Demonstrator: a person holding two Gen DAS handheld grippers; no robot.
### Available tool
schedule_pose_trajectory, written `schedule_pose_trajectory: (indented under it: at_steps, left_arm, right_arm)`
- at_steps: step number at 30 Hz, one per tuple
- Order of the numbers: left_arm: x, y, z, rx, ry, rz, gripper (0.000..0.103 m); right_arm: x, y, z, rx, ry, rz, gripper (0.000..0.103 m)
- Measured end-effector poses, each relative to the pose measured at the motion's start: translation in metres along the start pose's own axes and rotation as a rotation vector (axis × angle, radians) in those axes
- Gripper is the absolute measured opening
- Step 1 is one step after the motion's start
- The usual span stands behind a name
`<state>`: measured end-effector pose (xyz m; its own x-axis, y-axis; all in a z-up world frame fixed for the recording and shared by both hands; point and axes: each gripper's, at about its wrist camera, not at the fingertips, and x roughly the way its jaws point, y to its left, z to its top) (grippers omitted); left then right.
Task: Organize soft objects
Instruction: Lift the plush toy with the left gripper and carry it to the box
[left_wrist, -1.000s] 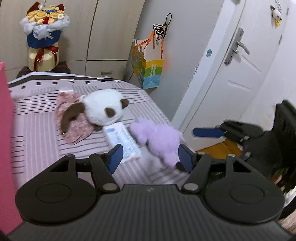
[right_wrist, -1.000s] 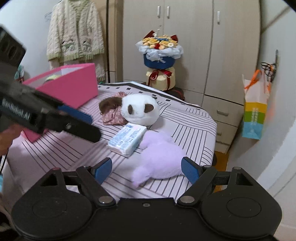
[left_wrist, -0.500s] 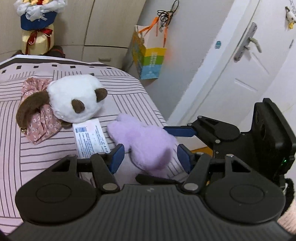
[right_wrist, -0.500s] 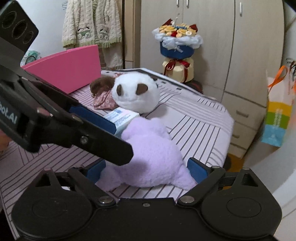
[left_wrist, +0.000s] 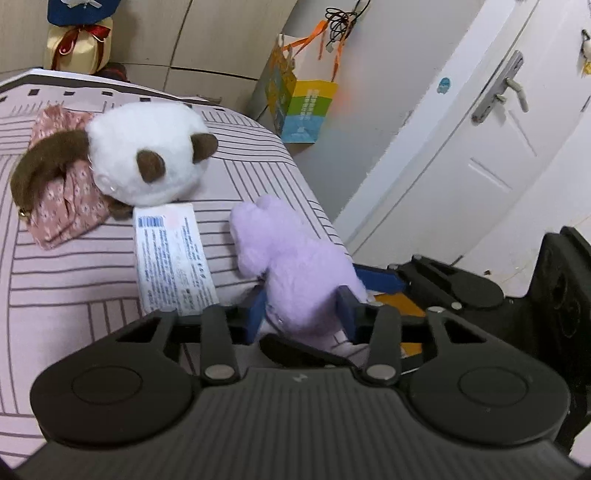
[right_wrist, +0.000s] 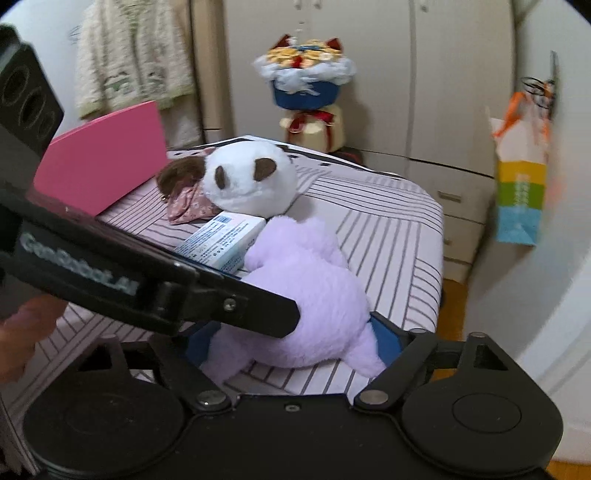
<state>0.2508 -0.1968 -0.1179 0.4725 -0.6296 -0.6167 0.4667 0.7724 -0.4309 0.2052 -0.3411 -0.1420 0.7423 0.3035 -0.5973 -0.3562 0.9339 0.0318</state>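
Observation:
A purple plush toy (left_wrist: 291, 266) lies near the bed's right edge. My left gripper (left_wrist: 301, 314) is closing, and its blue pads press into the plush's near end from both sides. In the right wrist view the same plush (right_wrist: 306, 288) fills the gap of my right gripper (right_wrist: 293, 341). Its jaws are closing too and still stand wide, the blue pads at the fur. The left gripper's fingers (right_wrist: 221, 306) cross in front of it. A white panda plush (left_wrist: 147, 155) rests on a pink floral cloth (left_wrist: 62, 206) farther back.
A tissue pack (left_wrist: 173, 258) lies between the panda and the purple plush on the striped bed (left_wrist: 74, 295). A pink box (right_wrist: 103, 170) stands at the bed's left. Beyond are a bouquet (right_wrist: 306, 81), a paper bag (left_wrist: 303, 107), a white door (left_wrist: 480, 147) and wardrobes.
Both grippers came down and forward onto the purple plush. The left jaws narrowed around its near end, and the right gripper's fingers now flank it.

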Motion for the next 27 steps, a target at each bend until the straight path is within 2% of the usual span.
schedule_pose_trajectory:
  at_steps: [6,15,21,27]
  left_arm:
    - [-0.008,-0.005,-0.008,0.019,-0.013,-0.009,0.038]
    - [-0.029,-0.006,-0.020,0.041,0.030,-0.045,0.038]
    - [-0.054,-0.006,-0.034,0.079,0.042,-0.046,0.038]
    - [-0.081,-0.005,-0.047,0.093,0.076,-0.043,0.038]
  right_arm:
    - [-0.007,0.010,-0.001,0.060,0.012,-0.070,0.076]
    - [-0.025,0.043,-0.018,0.149,-0.016,-0.160,0.076]
    - [-0.038,0.068,-0.026,0.191,-0.035,-0.175,0.076]
    - [-0.052,0.095,-0.030,0.173,0.002,-0.170,0.076]
